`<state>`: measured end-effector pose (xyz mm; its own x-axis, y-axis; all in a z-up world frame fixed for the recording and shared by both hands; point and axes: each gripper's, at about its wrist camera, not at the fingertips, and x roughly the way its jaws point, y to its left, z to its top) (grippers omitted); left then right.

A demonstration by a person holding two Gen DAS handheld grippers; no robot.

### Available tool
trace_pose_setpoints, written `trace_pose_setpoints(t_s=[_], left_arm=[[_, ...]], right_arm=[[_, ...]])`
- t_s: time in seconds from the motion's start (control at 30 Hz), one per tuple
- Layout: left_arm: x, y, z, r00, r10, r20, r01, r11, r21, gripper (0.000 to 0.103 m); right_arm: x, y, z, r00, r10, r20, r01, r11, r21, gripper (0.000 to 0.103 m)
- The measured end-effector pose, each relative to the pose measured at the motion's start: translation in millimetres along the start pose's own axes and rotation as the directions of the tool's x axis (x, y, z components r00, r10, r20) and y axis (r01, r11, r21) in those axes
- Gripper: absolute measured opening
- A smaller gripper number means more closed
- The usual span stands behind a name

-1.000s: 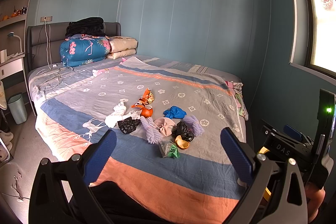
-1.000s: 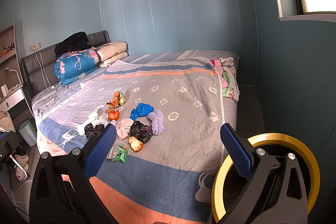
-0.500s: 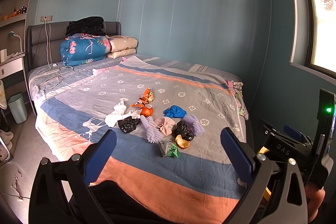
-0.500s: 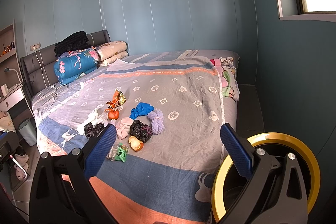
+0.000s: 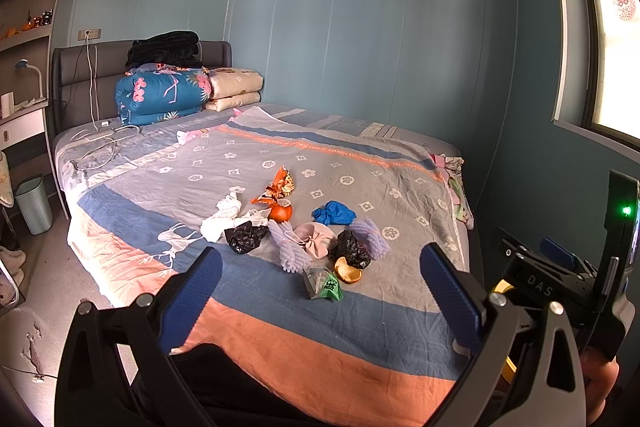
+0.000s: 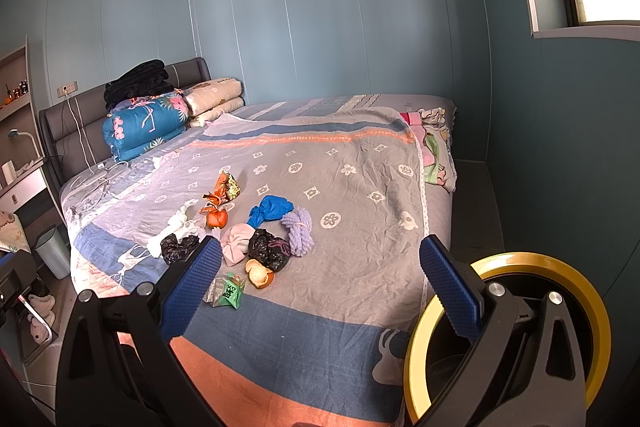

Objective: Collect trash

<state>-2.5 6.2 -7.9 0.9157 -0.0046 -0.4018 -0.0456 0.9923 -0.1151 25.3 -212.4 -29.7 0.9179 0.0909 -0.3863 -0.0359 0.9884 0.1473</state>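
Held the left gripper (image 5: 320,255) spread wide, with nothing between its blue pads. Held the right gripper (image 6: 320,245) the same way, apart and empty. Kept both short of the foot of the bed (image 5: 280,339), not yet touching any of the trash.

Had a yellow-rimmed bin (image 6: 520,257) low and close behind the right gripper's right finger, off the edge of the bed. Judged this the likely drop point.

Found the nearest litter just ahead, between the left gripper's fingers: a green wrapper (image 5: 326,285), with an orange peel (image 5: 347,270) just beside it. Found next, a little farther on, a black bag (image 5: 352,249) touching a pink pouch (image 5: 316,239), with purple fuzzy pieces (image 5: 288,245) on either side. Noted a second black bag (image 5: 244,235) ahead and to the left, against white tissue (image 5: 224,217). Beyond those, spotted a tangerine (image 5: 280,213), a blue glove (image 5: 334,213) and, farthest of the pile, a crumpled snack wrapper (image 5: 280,185).

Far ahead to the left, made out folded quilts (image 5: 160,95) and a white cable (image 5: 100,143) at the head of the bed.

Risked pinching the blanket along with the thin wrapper if closed too low. Risked lifting two pieces at once, and dropping one, given how tightly the heap was packed. Risked rolling the tangerine away with a glancing touch. Risked missing the bin, which sat hidden low behind the right finger. Could not tell whether the pouch and fuzzy pieces counted as trash at all.
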Motion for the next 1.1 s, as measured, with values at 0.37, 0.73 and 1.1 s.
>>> trace_pose_setpoints(t_s=[0.37,0.73,1.1], left_arm=[[0.3,0.1,0.8,1.000,0.000,-0.001,0.000,1.000,0.000,0.096],[8.1,8.8,-4.4,1.000,-0.015,0.013,0.015,1.000,0.004,0.096],[65.0,41.8,1.9,0.997,-0.025,-0.066,0.027,0.999,0.024,0.096]], right_arm=[[0.2,-1.8,-0.2,1.000,0.000,0.002,0.000,1.000,0.002,0.095],[13.9,1.3,2.0,0.999,-0.050,0.015,0.050,0.999,-0.017,0.095],[79.0,18.9,21.0,1.000,-0.002,-0.007,0.002,0.998,-0.070,0.095]])
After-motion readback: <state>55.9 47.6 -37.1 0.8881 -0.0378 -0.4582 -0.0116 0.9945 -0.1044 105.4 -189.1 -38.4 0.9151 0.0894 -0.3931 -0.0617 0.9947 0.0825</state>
